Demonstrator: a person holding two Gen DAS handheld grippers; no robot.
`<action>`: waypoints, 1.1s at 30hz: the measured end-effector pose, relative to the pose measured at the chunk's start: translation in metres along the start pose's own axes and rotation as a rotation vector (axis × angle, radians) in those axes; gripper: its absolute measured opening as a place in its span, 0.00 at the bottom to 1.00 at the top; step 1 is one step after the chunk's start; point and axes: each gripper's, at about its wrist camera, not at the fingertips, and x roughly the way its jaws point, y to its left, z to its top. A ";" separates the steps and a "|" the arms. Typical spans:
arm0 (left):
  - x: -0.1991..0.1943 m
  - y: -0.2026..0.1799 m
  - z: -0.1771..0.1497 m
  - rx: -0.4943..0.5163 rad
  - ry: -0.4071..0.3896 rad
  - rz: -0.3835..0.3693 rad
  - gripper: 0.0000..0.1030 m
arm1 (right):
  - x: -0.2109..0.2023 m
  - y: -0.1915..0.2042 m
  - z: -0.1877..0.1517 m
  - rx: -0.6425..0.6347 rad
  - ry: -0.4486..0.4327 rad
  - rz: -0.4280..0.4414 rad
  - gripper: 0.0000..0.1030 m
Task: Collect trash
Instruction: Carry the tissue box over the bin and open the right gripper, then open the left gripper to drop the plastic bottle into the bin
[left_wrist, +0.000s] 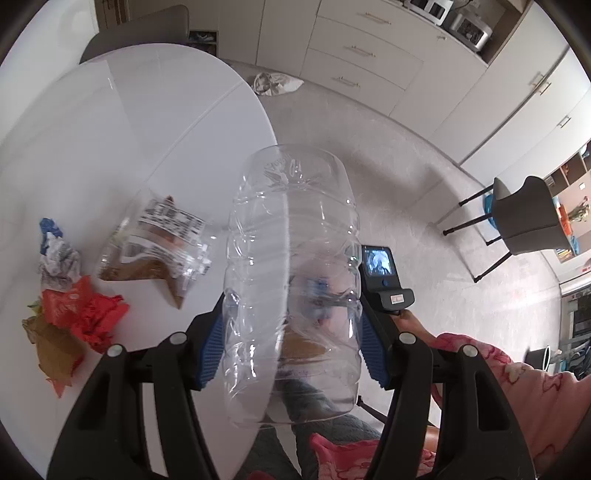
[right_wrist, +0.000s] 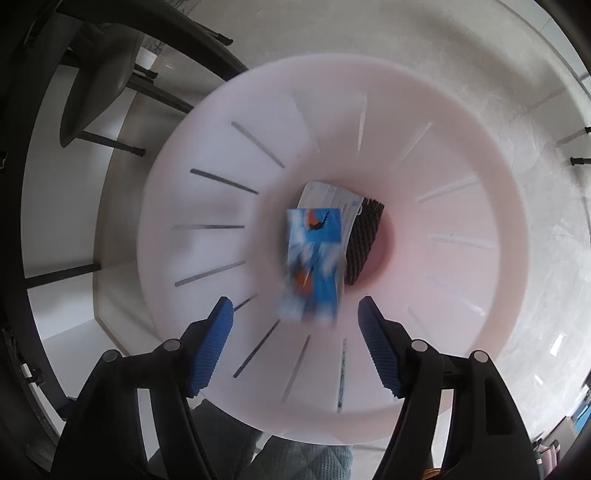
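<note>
1. The left tool (left_wrist: 291, 343) pinches a large clear plastic bottle (left_wrist: 295, 280); its blue pads press on the bottle's ribbed sides, and the bottle hangs past the edge of the white bench (left_wrist: 129, 122), over the floor.
2. The right tool (right_wrist: 295, 343) stands spread above a pale pink bin (right_wrist: 461, 155) with slotted walls. Nothing sits between its pads.
3. A blue packet (right_wrist: 312, 264) with orange marks shows blurred just beyond the right tool's fingertips, inside the mouth of the bin. It looks to be dropping in, free of the pads.
4. Deeper in the bin lie a white printed slip (right_wrist: 328, 195) and a dark ribbed piece (right_wrist: 364, 243), so some trash is already collected.
5. Trash is left on the bench: a clear container with a printed label (left_wrist: 159, 240), a brown paper scrap (left_wrist: 147, 275) under it, a red crumpled wrapper (left_wrist: 88, 314), a white and blue crumpled piece (left_wrist: 57, 258), and a tan scrap (left_wrist: 55, 350) near the edge.
6. My judgement: the job is partway done. The bottle is in hand but not yet binned, and the pile on the bench needs several more trips.
7. The bottle is wide and light; it probably needs to go into the bin lengthwise.
</note>
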 end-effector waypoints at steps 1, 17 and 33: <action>0.002 -0.004 0.000 0.005 0.003 0.000 0.59 | -0.010 -0.003 -0.002 0.003 -0.016 0.008 0.69; 0.170 -0.098 -0.008 0.173 0.240 -0.039 0.59 | -0.176 -0.084 -0.076 0.084 -0.339 -0.027 0.80; 0.134 -0.091 0.000 0.099 0.167 -0.029 0.80 | -0.219 -0.077 -0.090 0.050 -0.403 -0.002 0.80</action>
